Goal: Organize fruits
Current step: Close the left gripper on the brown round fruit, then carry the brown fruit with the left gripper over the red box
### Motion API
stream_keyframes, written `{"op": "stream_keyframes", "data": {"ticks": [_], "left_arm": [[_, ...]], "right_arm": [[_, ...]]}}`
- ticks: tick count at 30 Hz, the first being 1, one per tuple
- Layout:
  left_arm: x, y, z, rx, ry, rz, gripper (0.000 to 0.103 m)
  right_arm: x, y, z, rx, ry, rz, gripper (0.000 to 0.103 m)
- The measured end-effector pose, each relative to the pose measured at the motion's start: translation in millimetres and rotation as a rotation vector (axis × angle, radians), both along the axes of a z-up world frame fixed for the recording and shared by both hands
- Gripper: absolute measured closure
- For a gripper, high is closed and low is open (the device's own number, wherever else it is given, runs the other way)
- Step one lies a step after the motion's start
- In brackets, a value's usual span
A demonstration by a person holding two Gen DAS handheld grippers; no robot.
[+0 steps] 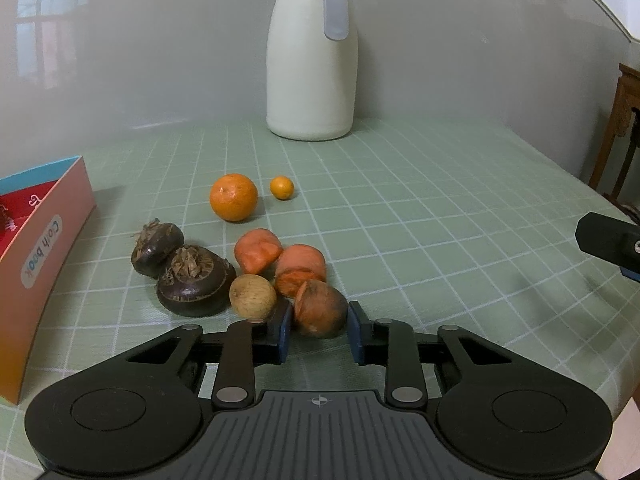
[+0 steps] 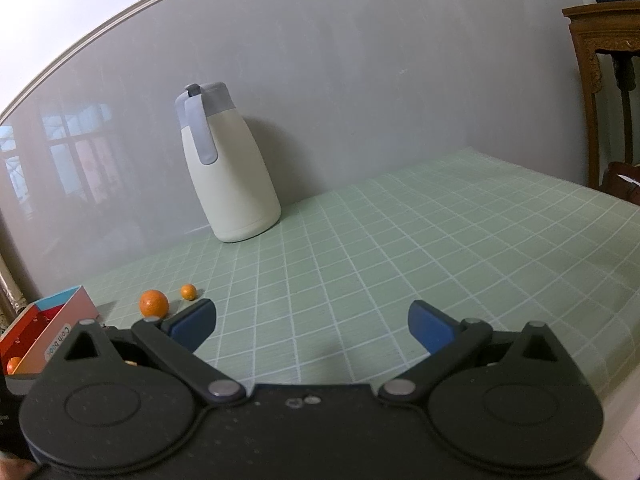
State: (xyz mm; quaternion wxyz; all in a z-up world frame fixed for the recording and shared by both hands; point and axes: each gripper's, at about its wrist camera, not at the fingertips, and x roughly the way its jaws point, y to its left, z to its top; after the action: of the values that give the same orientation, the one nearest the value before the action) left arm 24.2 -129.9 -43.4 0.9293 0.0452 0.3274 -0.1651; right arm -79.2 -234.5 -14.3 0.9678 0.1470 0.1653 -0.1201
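In the left wrist view my left gripper (image 1: 319, 330) is open with its blue pads on either side of a brownish-orange fruit piece (image 1: 321, 309) on the green checked tablecloth (image 1: 420, 220). Just beyond lie two more orange pieces (image 1: 258, 250) (image 1: 301, 269), a tan round fruit (image 1: 253, 296) and two dark water chestnuts (image 1: 196, 280) (image 1: 157, 249). An orange (image 1: 233, 197) and a small kumquat (image 1: 281, 187) sit farther back. My right gripper (image 2: 312, 324) is open and empty above bare cloth; the orange (image 2: 153, 303) and the kumquat (image 2: 188, 291) lie to its left.
A cream thermos jug (image 1: 312, 64) stands against the grey wall, also in the right wrist view (image 2: 230, 168). A pink and red open box (image 1: 36, 240) sits at the left, holding an orange fruit in the right wrist view (image 2: 14, 364). A wooden chair (image 2: 600, 80) stands at the right.
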Motion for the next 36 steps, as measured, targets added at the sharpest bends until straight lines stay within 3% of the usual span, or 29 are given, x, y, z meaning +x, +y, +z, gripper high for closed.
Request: {"op": "stream_keyframes", "data": {"ticks": [16, 36], "left_arm": [[-9, 21, 18, -0.027, -0.060, 0.011, 0.074], [-18, 97, 50, -0.041, -0.119, 0.141, 0.074]], "right_arm": [[5, 10, 0, -0.014, 0.010, 0.031, 0.000], [27, 51, -2, -0.060, 0.035, 0.130, 0.000]]}}
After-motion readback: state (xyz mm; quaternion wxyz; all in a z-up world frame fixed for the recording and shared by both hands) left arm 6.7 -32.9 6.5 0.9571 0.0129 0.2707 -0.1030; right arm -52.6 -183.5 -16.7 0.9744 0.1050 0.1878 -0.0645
